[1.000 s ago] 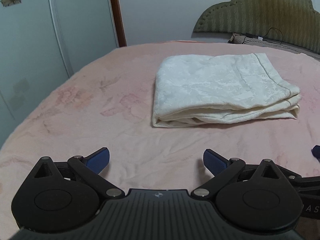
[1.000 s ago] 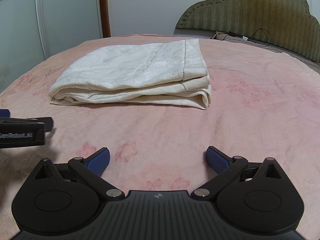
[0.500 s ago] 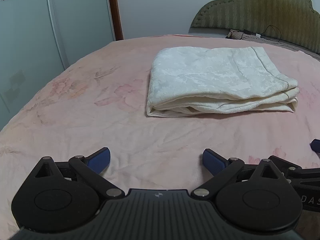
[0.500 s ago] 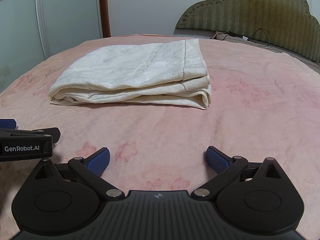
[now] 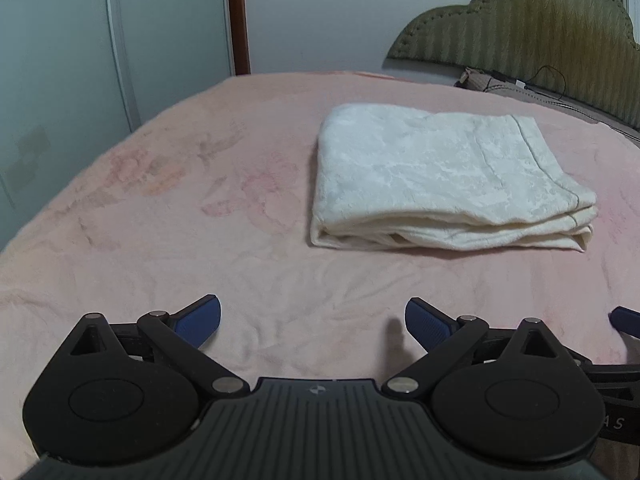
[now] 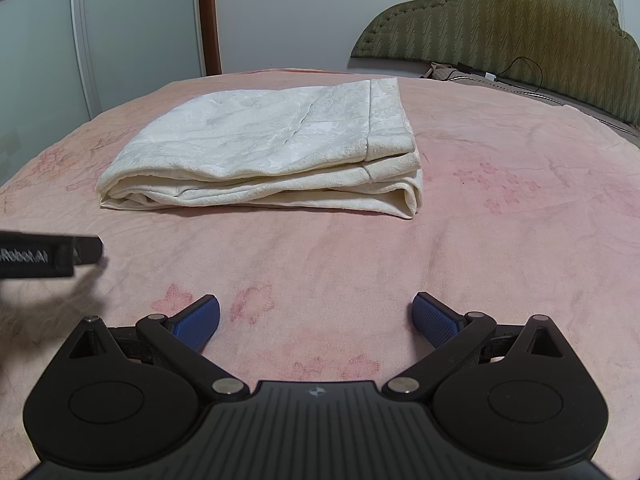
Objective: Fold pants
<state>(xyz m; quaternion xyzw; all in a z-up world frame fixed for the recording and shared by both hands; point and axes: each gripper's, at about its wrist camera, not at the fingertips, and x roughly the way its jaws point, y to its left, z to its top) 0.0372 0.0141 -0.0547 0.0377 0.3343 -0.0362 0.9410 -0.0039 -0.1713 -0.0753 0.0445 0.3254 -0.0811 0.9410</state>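
Observation:
Cream-white pants (image 5: 440,176) lie folded into a flat stack of layers on the pink bedspread (image 5: 180,220), ahead and to the right in the left wrist view. In the right wrist view the same pants (image 6: 272,148) sit straight ahead, slightly left. My left gripper (image 5: 312,322) is open above the bedspread, short of the stack, holding nothing. My right gripper (image 6: 316,316) is open too, also well short of the pants and empty. The left gripper's black body (image 6: 44,258) pokes in at the left edge of the right wrist view.
A green padded headboard (image 6: 500,28) stands at the back right, with a dark cable (image 6: 516,72) and small items on the bed below it. Pale wardrobe doors (image 5: 80,60) and a brown door frame (image 6: 208,16) line the left side. Bare bedspread surrounds the pants.
The left wrist view has shifted: the pants moved right and a little farther in it. In the right wrist view the left gripper's body rose and slid left. Both grippers stayed open.

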